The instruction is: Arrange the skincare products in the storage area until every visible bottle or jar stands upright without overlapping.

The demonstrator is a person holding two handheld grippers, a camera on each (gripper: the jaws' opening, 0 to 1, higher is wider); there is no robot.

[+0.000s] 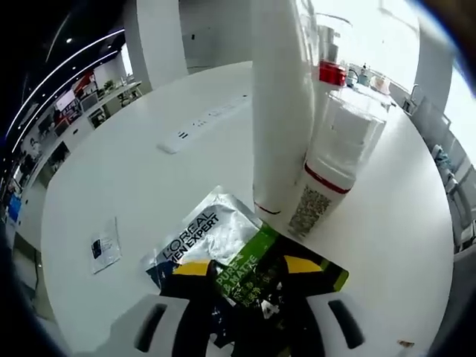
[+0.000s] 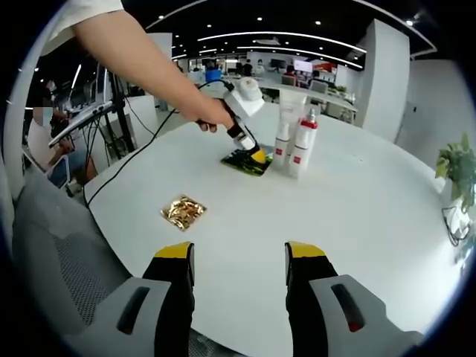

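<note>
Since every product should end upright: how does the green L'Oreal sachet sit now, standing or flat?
Flat. The sachet lies face up on the white table, under the left gripper, beside the upright white tube and bottle.

White bottles (image 1: 327, 141) (red-banded), green-and-silver sachet (image 1: 238, 249), gold packet (image 2: 183, 211).

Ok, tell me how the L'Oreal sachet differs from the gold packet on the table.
The L'Oreal sachet is silver and green with bold lettering; the gold packet is crinkled gold with no print I can read. The sachet lies at the left gripper beside the upright bottles; the packet lies alone, apart. Both lie flat on the white table.
</note>
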